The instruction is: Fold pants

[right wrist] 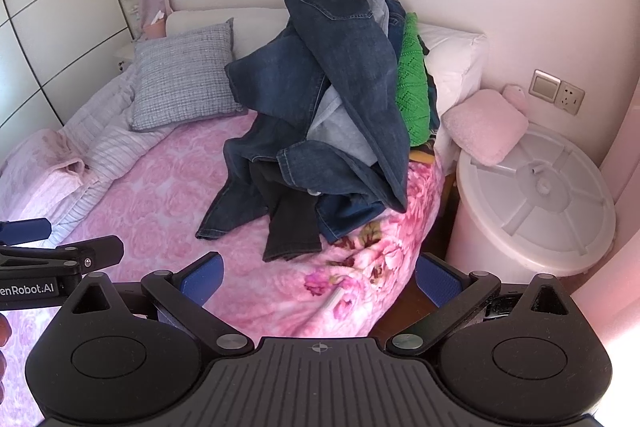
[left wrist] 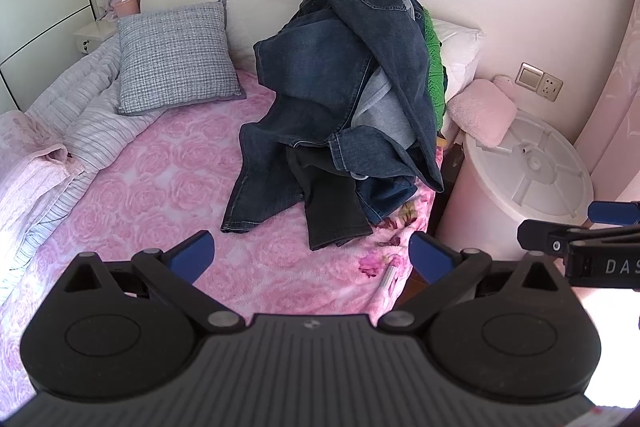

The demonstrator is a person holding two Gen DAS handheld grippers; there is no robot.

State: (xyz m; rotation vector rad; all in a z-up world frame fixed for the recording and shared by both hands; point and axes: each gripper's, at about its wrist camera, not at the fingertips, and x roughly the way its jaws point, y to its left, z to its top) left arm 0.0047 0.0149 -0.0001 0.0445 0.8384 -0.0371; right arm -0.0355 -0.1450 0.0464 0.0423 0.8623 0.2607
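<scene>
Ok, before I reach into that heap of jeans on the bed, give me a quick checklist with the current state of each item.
1. Left gripper jaws wide and empty: ok.
2. Right gripper jaws wide and empty: ok.
3. One pair of pants lying separate: not ok; the pile of pants is tangled, legs overlapping.
4. Free leg end to grab: ok; a hem lies flat on the pink blanket.
5. Bare bed space for folding: ok, left of the pile.
6. Other clothing mixed in: not ok; a green knit sits in the pile.
</scene>
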